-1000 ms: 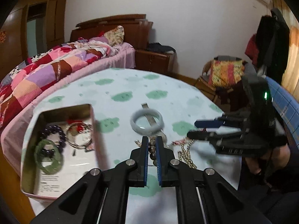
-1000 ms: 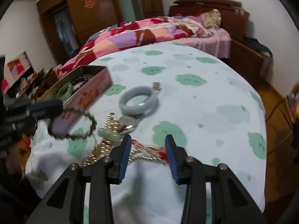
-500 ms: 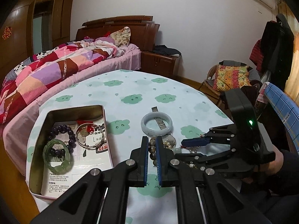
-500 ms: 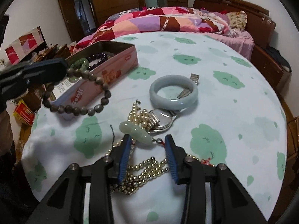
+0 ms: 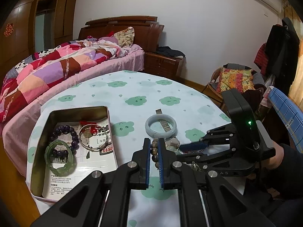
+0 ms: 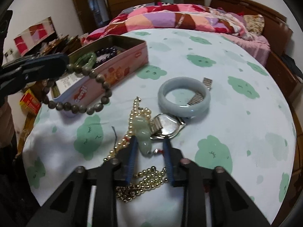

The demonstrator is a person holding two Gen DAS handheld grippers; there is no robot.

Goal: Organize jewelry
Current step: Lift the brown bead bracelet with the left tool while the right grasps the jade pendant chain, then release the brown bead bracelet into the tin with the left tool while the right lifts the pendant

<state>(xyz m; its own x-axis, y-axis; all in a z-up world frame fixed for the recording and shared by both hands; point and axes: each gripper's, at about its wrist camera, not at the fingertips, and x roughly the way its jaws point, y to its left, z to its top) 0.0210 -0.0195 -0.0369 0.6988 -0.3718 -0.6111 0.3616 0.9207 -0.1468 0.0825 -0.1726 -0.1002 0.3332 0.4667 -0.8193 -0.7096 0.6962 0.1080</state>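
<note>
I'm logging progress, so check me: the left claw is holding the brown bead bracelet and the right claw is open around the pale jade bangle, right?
Not quite. The left claw does hold the brown bead bracelet, but the open right claw sits around the pale green jade pendant, not the bangle. The right wrist view shows the pale round jade bangle lying apart, farther up the table.

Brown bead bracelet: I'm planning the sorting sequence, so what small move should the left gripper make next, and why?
Probably carry it leftward over the open tin. The left gripper is shut on the brown bead bracelet, which hangs clear of the tablecloth, and the tin already holds the green bangle and purple bead bracelet.
</note>
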